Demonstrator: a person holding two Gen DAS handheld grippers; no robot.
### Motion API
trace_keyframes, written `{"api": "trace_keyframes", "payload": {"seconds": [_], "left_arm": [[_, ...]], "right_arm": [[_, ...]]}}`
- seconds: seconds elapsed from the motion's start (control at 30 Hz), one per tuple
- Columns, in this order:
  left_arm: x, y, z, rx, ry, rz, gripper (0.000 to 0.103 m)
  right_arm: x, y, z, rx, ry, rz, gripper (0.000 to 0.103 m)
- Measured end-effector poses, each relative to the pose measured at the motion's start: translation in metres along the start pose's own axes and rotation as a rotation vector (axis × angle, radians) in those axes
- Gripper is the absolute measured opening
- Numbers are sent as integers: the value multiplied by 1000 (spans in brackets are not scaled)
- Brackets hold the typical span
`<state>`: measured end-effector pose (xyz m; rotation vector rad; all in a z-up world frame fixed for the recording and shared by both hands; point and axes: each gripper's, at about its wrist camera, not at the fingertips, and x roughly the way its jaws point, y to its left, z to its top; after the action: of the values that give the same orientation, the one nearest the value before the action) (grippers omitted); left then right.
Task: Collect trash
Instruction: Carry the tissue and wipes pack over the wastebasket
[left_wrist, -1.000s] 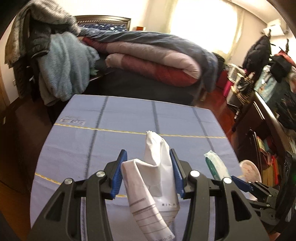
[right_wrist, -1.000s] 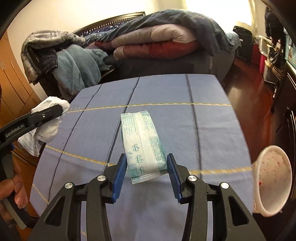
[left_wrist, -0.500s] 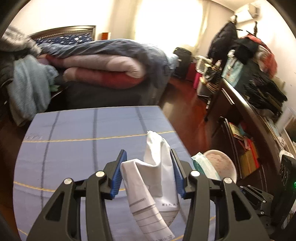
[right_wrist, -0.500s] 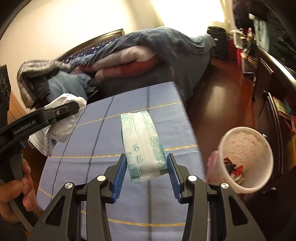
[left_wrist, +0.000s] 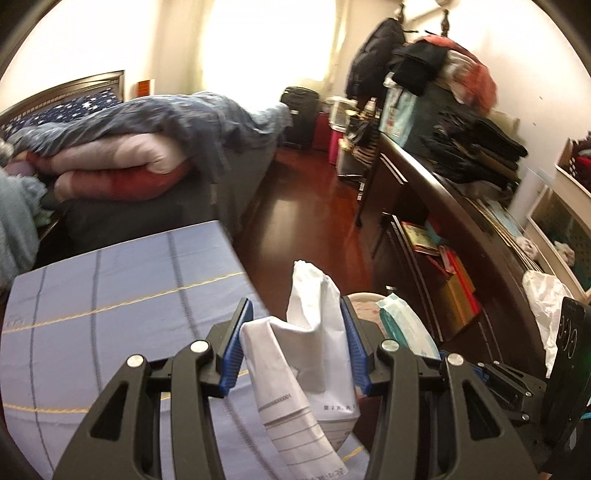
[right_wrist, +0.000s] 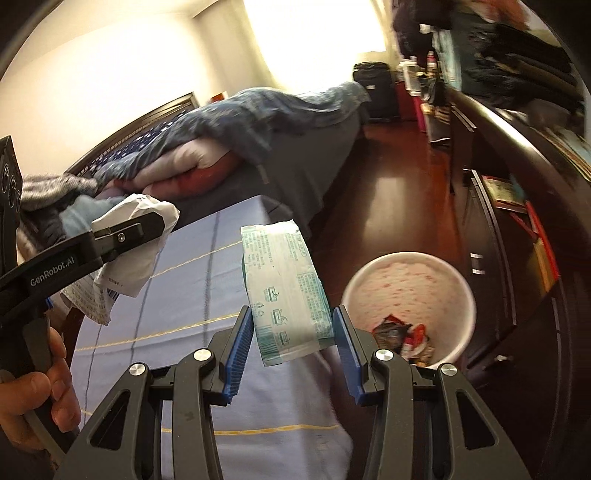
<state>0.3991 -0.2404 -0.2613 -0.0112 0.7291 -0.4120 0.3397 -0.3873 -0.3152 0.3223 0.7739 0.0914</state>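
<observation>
My left gripper (left_wrist: 295, 332) is shut on a crumpled white paper (left_wrist: 310, 354) with printed lines, held above the right edge of the blue-cloth table (left_wrist: 110, 295). It also shows in the right wrist view (right_wrist: 125, 254). My right gripper (right_wrist: 293, 332) is shut on a flat teal-and-white wipes packet (right_wrist: 284, 288), which also shows in the left wrist view (left_wrist: 402, 325). A pink speckled trash bin (right_wrist: 410, 284) stands on the floor right of the table, just right of the packet, with wrappers (right_wrist: 402, 336) inside. Its rim peeks behind the paper in the left wrist view (left_wrist: 364, 297).
A bed with piled quilts (left_wrist: 147, 155) lies behind the table. A dark dresser with books and clothes (left_wrist: 461, 221) runs along the right. Red wood floor (left_wrist: 314, 221) lies between them. A hand holds the left gripper's handle (right_wrist: 33, 387).
Both grippers have swung right with their loads, from over the table toward its right edge. The trash bin has come into fuller view below the right gripper.
</observation>
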Motion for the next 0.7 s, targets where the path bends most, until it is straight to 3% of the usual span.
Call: {"api": "trace_keyframes", "payload": {"seconds": [0.33, 0.7], "left_arm": [[43, -70, 5, 98, 36, -73, 48], [98, -118, -4, 191, 91, -104, 48]], "right_arm": [[-17, -68, -1, 112, -38, -83, 45], [-9, -120, -9, 201, -37, -174, 45]]}}
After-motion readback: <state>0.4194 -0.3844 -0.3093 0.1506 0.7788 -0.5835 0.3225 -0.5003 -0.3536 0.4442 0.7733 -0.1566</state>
